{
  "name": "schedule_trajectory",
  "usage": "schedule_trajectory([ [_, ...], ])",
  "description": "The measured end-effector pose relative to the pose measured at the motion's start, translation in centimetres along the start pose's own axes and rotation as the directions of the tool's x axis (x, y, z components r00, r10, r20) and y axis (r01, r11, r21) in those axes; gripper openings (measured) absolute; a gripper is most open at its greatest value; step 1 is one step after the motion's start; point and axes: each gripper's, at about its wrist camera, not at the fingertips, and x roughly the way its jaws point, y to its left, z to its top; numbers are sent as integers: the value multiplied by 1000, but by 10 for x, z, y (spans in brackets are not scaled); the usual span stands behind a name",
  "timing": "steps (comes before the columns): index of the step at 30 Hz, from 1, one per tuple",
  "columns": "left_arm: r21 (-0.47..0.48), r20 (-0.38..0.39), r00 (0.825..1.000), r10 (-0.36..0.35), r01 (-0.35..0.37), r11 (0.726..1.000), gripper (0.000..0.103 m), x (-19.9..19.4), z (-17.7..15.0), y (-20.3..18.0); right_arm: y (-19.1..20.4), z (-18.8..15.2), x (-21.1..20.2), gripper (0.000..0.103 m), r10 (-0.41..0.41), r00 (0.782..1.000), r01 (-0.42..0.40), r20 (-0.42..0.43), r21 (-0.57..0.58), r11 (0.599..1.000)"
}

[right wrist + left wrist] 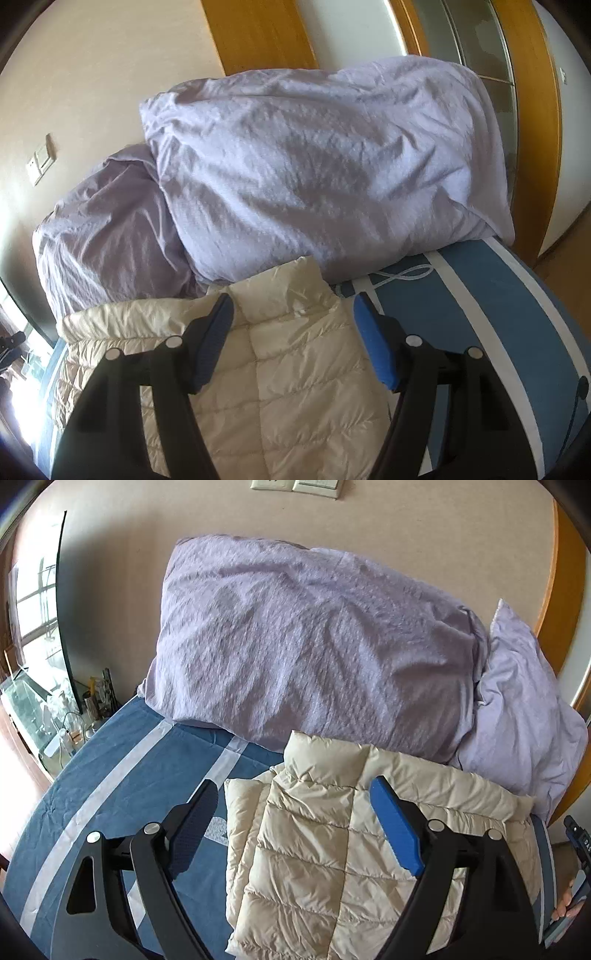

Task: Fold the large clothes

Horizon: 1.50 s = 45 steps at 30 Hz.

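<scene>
Cream quilted jacket (pixel 325 849), lilac duvet (pixel 306 642), blue sheet (pixel 122 775) with pale, seemingly white stripes.

I count one cream quilted jacket (pixel 325 849) on one bed with a blue sheet (pixel 122 775). Behind it I see two lilac pillows: one big (pixel 303 642), one smaller (pixel 524 716). Two white stripes (pixel 107 786) cross the sheet. Two switch plates (pixel 295 484) sit on the wall. I have two claws, left claw (pixel 299 827) and right claw (pixel 295 339), each with two fingers.
</scene>
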Motion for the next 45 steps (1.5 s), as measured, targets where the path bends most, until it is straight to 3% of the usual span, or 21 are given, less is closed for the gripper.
schedule_trajectory([
  [7,31,-25,1000,-7,8,999,91,13,-8,-10,6,-6,10,80,-15,1000,14,-18,-33,999],
  [15,132,-73,997,8,1,991,97,52,-34,-35,17,-25,46,80,-71,996,65,-46,-115,991],
  [26,288,-48,988,145,-125,950,97,102,-66,-57,31,-46,87,80,-158,986,143,-45,-243,959],
  [35,238,-70,976,204,-182,954,97,129,-65,-45,23,-55,119,80,-203,975,178,-87,-229,957],
  [45,191,-139,972,190,-162,968,100,150,-64,-30,18,-55,142,82,-226,957,182,-181,-229,956],
])
